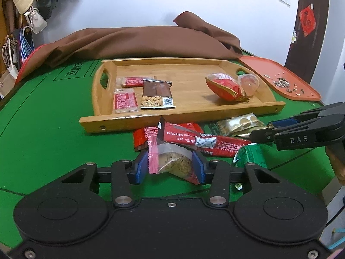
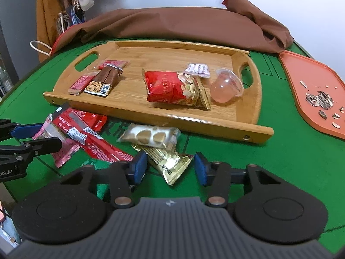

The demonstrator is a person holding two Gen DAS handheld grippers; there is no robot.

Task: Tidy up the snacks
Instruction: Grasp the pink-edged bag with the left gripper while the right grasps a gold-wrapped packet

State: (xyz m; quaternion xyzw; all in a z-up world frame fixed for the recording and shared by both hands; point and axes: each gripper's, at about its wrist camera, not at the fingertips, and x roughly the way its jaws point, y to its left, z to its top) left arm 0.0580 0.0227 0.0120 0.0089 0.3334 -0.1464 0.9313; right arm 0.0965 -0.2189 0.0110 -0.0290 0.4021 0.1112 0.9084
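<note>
My left gripper [image 1: 170,168] jaws clamped on pink-edged clear cracker packet [image 1: 172,161]; right gripper [image 2: 170,168] jaws narrow, straddling gold foil packet [image 2: 170,164], contact unclear. Red, green wrappers remain on green worktop [image 2: 280,161]. Beyond, bamboo tray [image 2: 151,116] holds six snacks; I judge roughly half sorted.

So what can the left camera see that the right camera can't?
Only the left wrist view shows the red paper decoration on the dark door. Only the right wrist view shows the small white packet behind the red nut bag, plus the jelly cup's whole side. Both show the wooden tray, the orange tray with seeds, the brown cloth and the snack pile.
</note>
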